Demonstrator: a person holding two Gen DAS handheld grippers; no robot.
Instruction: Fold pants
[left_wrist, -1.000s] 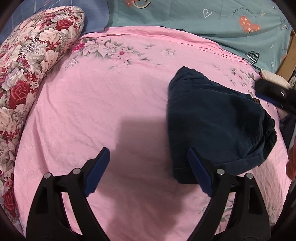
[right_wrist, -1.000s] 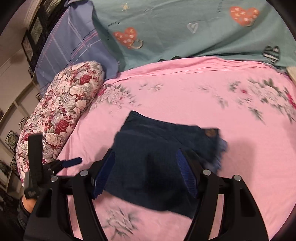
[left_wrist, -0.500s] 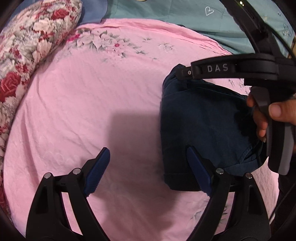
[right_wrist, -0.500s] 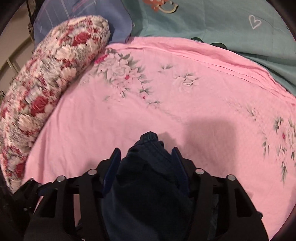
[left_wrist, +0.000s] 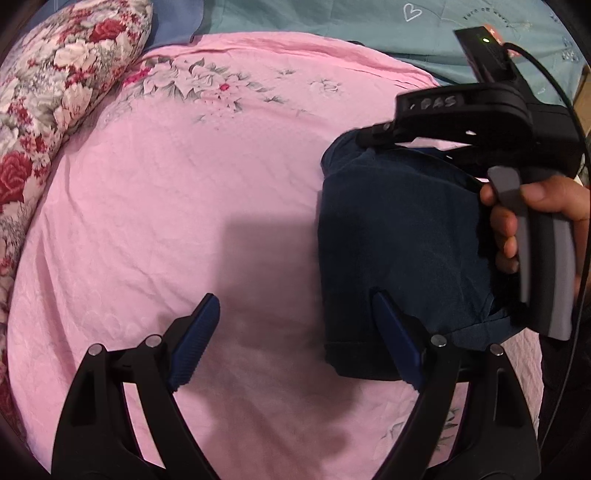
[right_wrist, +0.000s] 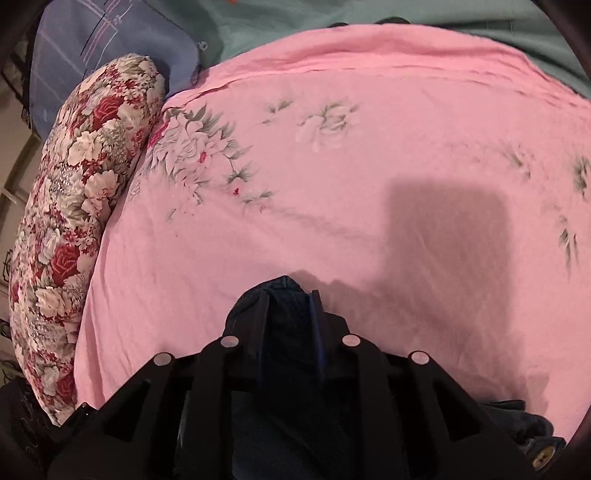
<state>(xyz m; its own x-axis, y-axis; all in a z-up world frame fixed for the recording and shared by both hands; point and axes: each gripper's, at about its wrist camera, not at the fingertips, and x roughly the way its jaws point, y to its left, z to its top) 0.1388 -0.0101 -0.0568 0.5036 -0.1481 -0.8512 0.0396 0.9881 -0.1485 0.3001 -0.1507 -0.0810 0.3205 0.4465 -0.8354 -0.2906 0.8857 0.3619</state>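
Note:
The dark navy pants (left_wrist: 399, 236) lie folded in a thick bundle on the pink floral bedspread (left_wrist: 184, 206), at the right of the left wrist view. My left gripper (left_wrist: 295, 332) is open and empty, its right finger at the bundle's near left edge. My right gripper (right_wrist: 290, 306) is shut on the far top corner of the pants (right_wrist: 284, 332); from the left wrist view its black body (left_wrist: 472, 122) reaches in from the right over the bundle, held by a hand (left_wrist: 535, 214).
A red-and-white floral pillow (left_wrist: 55, 92) lies along the left side of the bed. A teal printed quilt (left_wrist: 332, 18) and a blue plaid pillow (right_wrist: 92, 48) lie at the far end. The bedspread stretches left of the pants.
My right gripper came down onto the bundle's far corner and closed its fingers on the cloth. The left gripper stayed open near the bundle's near edge.

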